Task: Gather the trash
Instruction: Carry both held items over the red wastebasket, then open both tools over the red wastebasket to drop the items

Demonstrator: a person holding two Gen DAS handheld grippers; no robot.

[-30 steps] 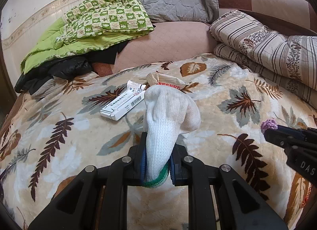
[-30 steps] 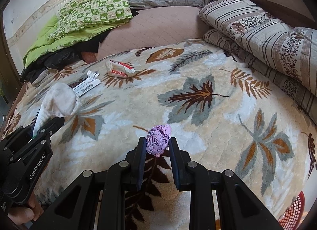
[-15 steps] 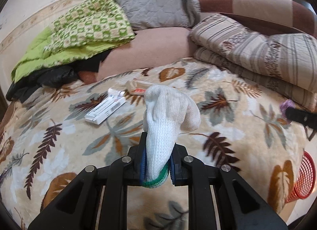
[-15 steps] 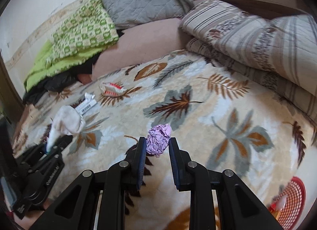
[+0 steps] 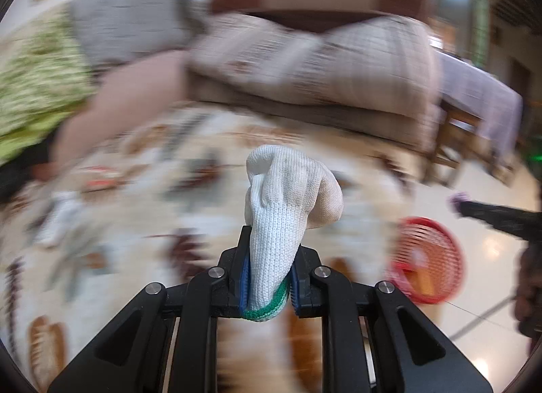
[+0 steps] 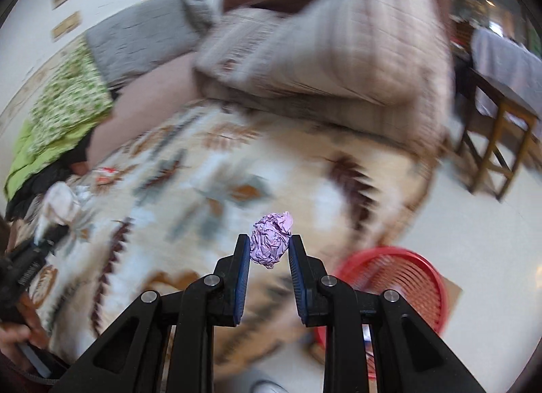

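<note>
A person's left gripper (image 5: 269, 267) is clamped on a white knitted glove (image 5: 288, 210) with a green cuff, the cloth pinched between its blue pads (image 5: 244, 277) and its rounded end standing up above the jaws. The right gripper (image 6: 269, 252) has its jaws pressed against both sides of a crumpled purple paper ball (image 6: 271, 239), held at the fingertips. Both tools hang over the near edge of a bed covered by a cream blanket with a leaf pattern (image 6: 189, 196); the background is smeared by motion blur. A red mesh basket (image 6: 399, 277) stands on the pale floor beside the bed's corner, just right of the right gripper's jaws and lower right of the glove in the left wrist view. Farther back on the blanket, toward its left edge, lie a red-and-white wrapper (image 5: 101, 181) and a small white box (image 5: 59, 220), both too blurred to read. A folded striped quilt (image 6: 338, 54), a grey quilt (image 5: 128, 30) and a green checked cover (image 6: 67, 101) are piled along the bed's far side. A hand (image 6: 20, 328) grips the left tool's handle at the lower left of the right wrist view
</note>
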